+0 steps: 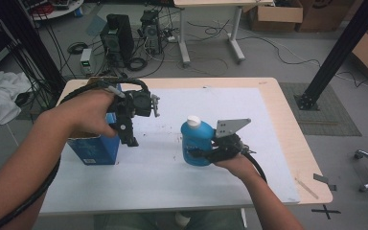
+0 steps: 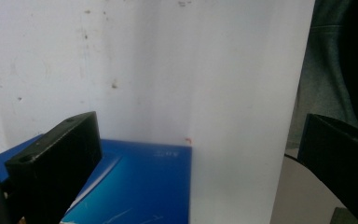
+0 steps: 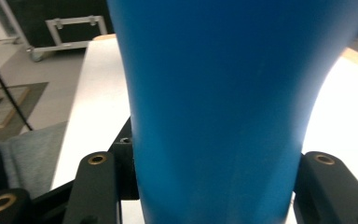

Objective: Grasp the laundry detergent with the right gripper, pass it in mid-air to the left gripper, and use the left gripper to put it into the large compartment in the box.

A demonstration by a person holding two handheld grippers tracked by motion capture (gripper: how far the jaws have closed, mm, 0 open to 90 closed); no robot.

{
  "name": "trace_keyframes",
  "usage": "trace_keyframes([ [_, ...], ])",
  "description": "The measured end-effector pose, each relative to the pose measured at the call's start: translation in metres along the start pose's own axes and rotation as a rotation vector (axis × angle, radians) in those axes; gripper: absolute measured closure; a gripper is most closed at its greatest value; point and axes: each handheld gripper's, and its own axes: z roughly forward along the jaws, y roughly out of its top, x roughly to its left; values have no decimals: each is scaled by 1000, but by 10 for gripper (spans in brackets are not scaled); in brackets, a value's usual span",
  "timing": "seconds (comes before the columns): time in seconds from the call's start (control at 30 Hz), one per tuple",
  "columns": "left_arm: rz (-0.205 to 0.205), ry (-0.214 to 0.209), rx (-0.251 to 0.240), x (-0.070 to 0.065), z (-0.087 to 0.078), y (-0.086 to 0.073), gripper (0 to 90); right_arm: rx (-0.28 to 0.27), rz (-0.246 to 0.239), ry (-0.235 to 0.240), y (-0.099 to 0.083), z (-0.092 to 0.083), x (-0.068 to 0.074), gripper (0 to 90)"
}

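- The right gripper [image 1: 206, 154] clamps the blue bottle [image 1: 196, 143] at its lower body; in the right gripper view the black jaws press against both sides of the blue bottle [image 3: 214, 116].
- The bottle stands upright with its white cap [image 1: 193, 121] on top, over the middle of the white mat [image 1: 172, 177] on the table [image 1: 287, 124].
- The left gripper [image 1: 130, 139] points down just beside the blue box [image 1: 96, 148] at the mat's left edge.
- In the left gripper view its jaws stand wide apart with nothing between them, above the blue box [image 2: 140, 186].
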Motion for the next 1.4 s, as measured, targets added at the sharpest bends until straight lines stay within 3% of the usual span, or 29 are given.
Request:
trace_keyframes([
  [0.23,25,-7,8,-7,-1,11,1,12,-35,96,3,28,13,451],
  [0.5,44,-44,-5,-16,5,21,1,0,-56,147,10,57,17,452],
  [0.93,46,-70,-21,-23,18,27,1,-29,-52,192,17,96,19,451],
  [1.4,38,-76,4,-26,28,30,1,-45,-63,215,24,111,22,452],
])
